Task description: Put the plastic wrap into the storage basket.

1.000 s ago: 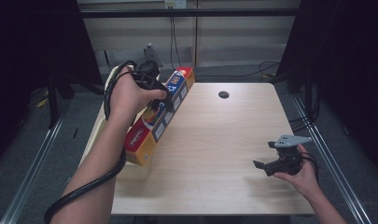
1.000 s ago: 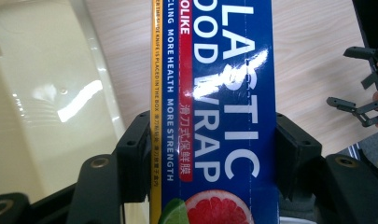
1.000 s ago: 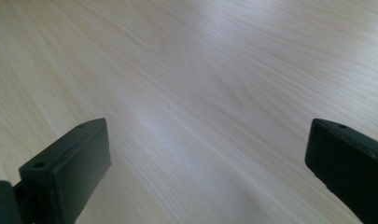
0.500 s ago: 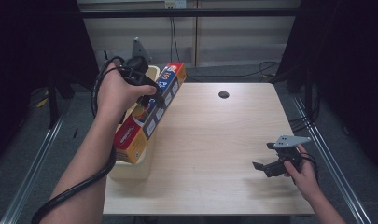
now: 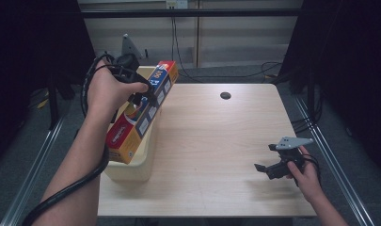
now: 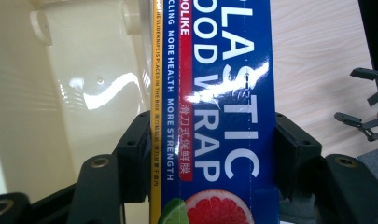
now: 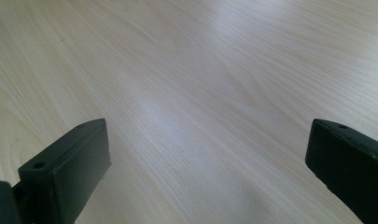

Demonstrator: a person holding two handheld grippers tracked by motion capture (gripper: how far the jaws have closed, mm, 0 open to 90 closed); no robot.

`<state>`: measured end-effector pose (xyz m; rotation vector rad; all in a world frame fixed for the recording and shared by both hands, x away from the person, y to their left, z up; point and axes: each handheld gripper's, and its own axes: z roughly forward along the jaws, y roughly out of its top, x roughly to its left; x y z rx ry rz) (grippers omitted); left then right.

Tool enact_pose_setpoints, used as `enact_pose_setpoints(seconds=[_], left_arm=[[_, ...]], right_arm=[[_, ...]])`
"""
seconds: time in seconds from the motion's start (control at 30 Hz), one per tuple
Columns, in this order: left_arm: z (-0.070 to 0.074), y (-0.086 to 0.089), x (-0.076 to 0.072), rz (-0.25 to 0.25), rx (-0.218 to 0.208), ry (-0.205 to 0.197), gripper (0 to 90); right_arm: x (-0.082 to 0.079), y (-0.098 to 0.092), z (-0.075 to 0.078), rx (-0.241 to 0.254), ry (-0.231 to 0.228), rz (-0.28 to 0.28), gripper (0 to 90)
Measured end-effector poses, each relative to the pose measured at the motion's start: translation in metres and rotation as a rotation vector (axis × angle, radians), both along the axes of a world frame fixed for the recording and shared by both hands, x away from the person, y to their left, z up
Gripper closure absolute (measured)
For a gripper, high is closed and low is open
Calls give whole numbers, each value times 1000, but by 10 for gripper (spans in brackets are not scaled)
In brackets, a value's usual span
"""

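One long plastic wrap box (image 5: 141,110), clamped near its middle by the left gripper (image 5: 140,96), hangs tilted over the cream bin (image 5: 131,170); it could pivot or snag the rim, while the right gripper (image 5: 273,162) idles wide open and empty

A: Table (image 5: 216,141): pale wood grain, bare across middle and right.

B: Small dark round hole (image 5: 225,95) near far edge, right of centre.

A: Beyond the far edge, cables (image 5: 268,70) on a grey floor, pale wall panels (image 5: 244,23) behind.

B: Metal rails (image 5: 37,155) run along both sides. Black curtains (image 5: 348,70) hang left and right.
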<state>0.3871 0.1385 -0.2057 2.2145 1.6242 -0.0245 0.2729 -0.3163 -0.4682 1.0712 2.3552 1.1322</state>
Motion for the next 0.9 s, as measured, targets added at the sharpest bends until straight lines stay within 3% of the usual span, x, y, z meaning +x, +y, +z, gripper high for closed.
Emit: enact_pose_setpoints(seconds=[0.9], left_arm=[[9, 30, -3, 89, 8, -9, 406]], right_arm=[[0, 2, -1, -15, -5, 11, 0]])
